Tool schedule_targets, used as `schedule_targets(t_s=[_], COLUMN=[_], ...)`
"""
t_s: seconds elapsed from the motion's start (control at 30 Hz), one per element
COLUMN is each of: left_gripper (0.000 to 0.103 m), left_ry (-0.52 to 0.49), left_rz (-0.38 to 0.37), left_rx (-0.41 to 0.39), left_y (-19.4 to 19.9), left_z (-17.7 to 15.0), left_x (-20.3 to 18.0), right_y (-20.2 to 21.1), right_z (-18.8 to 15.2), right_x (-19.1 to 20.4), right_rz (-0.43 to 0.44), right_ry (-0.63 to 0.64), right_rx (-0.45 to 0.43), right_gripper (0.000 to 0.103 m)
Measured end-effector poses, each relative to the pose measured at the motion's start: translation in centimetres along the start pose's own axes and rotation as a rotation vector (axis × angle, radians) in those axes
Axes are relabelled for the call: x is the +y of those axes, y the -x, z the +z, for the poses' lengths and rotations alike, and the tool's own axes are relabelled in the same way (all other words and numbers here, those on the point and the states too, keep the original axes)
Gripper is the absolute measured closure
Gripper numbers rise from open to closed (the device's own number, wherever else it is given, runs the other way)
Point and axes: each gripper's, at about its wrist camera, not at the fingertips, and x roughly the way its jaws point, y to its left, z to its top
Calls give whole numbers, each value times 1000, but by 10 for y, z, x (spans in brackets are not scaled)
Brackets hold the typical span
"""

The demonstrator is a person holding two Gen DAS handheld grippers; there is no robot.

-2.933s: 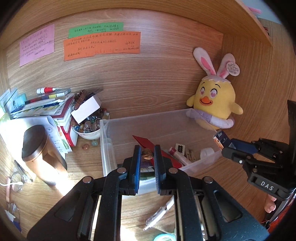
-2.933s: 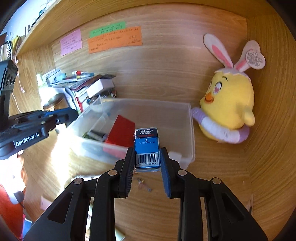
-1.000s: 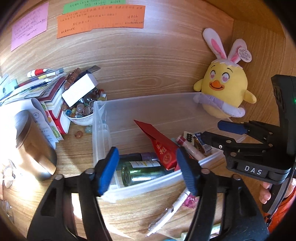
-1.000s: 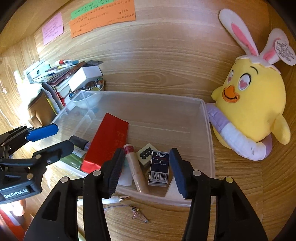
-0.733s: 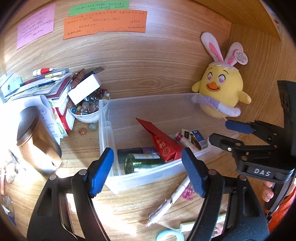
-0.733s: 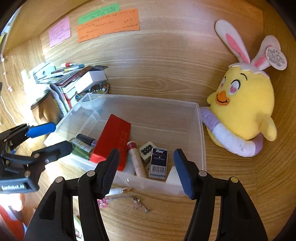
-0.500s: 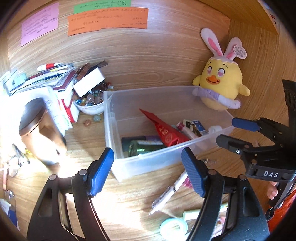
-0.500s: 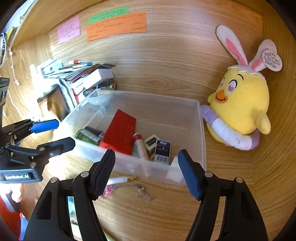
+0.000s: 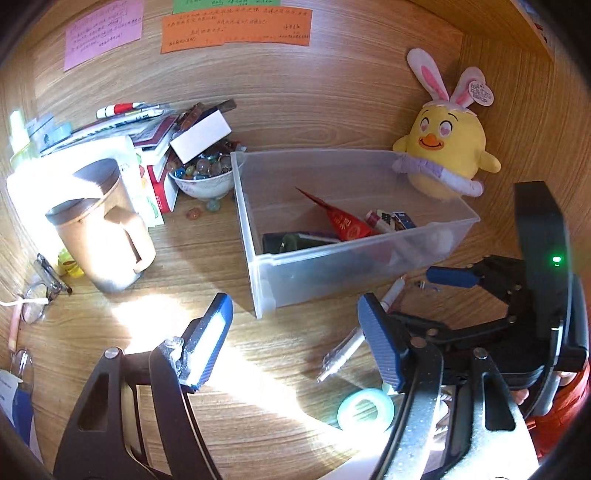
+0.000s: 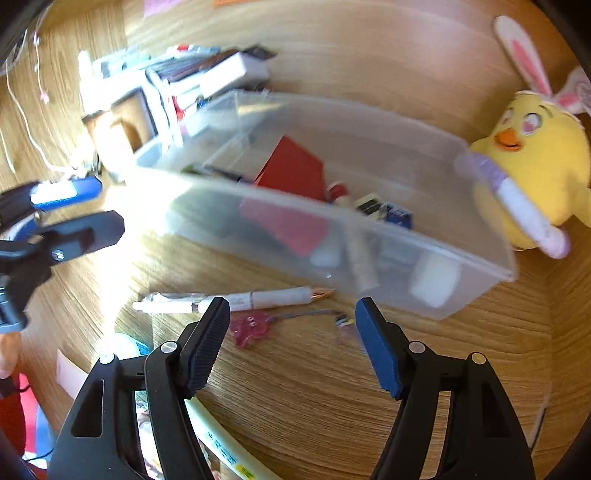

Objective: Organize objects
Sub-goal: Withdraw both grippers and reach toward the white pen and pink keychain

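A clear plastic bin stands on the wooden desk. It holds a red packet, a green bottle, a small blue box and a tube. In front of it lie a white pen, a pink charm on a cord and a green tape roll. My left gripper is open and empty, back from the bin's near corner. My right gripper is open and empty, above the pen and charm.
A yellow chick plush sits right of the bin. Left of it are a bowl of marbles, a stack of books, a brown lidded cup and glasses. A wooden wall with sticky notes backs the desk.
Both grippers let their objects go into the bin, opened wide and pulled back. The right gripper has now dropped low over the pen and charm.
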Motion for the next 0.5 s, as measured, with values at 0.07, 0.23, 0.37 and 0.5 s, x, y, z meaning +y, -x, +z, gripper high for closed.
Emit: schedule_targets(t_s=[0.07,0.23,0.37,0.5], left_gripper=[32,32,32,32], left_ry=[-6,-26,-42,-74], left_rz=[-6,-27,-50,-81], left_rx=[10,60,104,134], left_y=[-2,-13,-26,-35], left_z=[-3,-10,-12,-11], left_x=[0,-5,-10,-17], right_y=[-5,-10,-6,1], right_z=[-1,-4,-10,-19], right_x=[2,3,-2,-8], right_rz=[14,29,16,0], right_ry=[-3,-6,-5,1], right_rx=[15,37,30,24], right_gripper=[36,53,70,79])
